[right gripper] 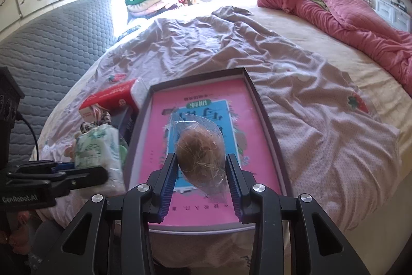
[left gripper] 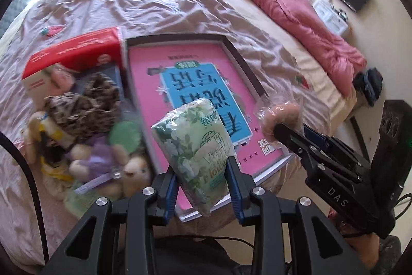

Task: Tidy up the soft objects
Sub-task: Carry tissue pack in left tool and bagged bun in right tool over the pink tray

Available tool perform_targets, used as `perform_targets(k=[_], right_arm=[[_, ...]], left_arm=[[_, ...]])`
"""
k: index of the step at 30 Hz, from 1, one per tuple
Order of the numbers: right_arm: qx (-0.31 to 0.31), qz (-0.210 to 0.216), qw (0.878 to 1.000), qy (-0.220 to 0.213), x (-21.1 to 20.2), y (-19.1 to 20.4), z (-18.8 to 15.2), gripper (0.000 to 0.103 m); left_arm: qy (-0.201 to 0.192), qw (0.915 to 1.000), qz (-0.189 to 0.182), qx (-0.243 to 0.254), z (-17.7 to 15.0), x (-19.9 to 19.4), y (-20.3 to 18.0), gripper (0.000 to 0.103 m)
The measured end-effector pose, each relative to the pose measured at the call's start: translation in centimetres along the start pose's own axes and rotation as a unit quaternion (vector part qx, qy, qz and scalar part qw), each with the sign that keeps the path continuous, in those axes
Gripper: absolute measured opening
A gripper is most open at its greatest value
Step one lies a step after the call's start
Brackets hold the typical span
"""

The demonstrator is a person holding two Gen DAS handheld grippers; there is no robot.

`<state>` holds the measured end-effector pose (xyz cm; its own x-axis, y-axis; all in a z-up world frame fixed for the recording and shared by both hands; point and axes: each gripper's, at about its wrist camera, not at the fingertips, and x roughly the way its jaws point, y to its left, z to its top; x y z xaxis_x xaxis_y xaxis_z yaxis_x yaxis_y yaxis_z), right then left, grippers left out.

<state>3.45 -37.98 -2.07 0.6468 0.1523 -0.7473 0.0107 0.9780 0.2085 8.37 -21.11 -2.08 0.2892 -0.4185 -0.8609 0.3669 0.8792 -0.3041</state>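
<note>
My left gripper (left gripper: pixel 202 181) is shut on a green floral tissue pack (left gripper: pixel 197 146), held above the near edge of a shallow box with a pink and blue lining (left gripper: pixel 185 68). My right gripper (right gripper: pixel 201 178) is shut on a brown furry ball in a clear wrapper (right gripper: pixel 199 148), also over that box (right gripper: pixel 198 105). In the left wrist view the right gripper (left gripper: pixel 285 129) shows at the right with the ball (left gripper: pixel 276 115). In the right wrist view the left gripper (right gripper: pixel 85 173) shows at the left with the tissue pack (right gripper: pixel 100 148).
Left of the box lie a pile of plush toys (left gripper: pixel 103 159), a leopard-print cloth (left gripper: pixel 85 110) and a red carton (left gripper: pixel 74 53), all on a wrinkled pale sheet (right gripper: pixel 322 120). A pink quilt (right gripper: pixel 347 17) lies at the bed's far right; a grey headboard (right gripper: pixel 51 48) stands left.
</note>
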Motion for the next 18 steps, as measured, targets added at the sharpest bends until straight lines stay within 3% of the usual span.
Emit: perform_targets(k=[8,18], right_arm=[[0.011,-0.007,1.000,0.027,1.7,-1.8,-1.1,0.040],[0.006,-0.029,0.998,0.054,3.8,-2.5,-2.3,0.040]], left_arm=[[0.048,0.9980,0.022,0.035,0.3,4.7,-2.2,0.035],[0.071,0.9963,0.033,0.034,-0.6,6.9,-2.4,0.036]])
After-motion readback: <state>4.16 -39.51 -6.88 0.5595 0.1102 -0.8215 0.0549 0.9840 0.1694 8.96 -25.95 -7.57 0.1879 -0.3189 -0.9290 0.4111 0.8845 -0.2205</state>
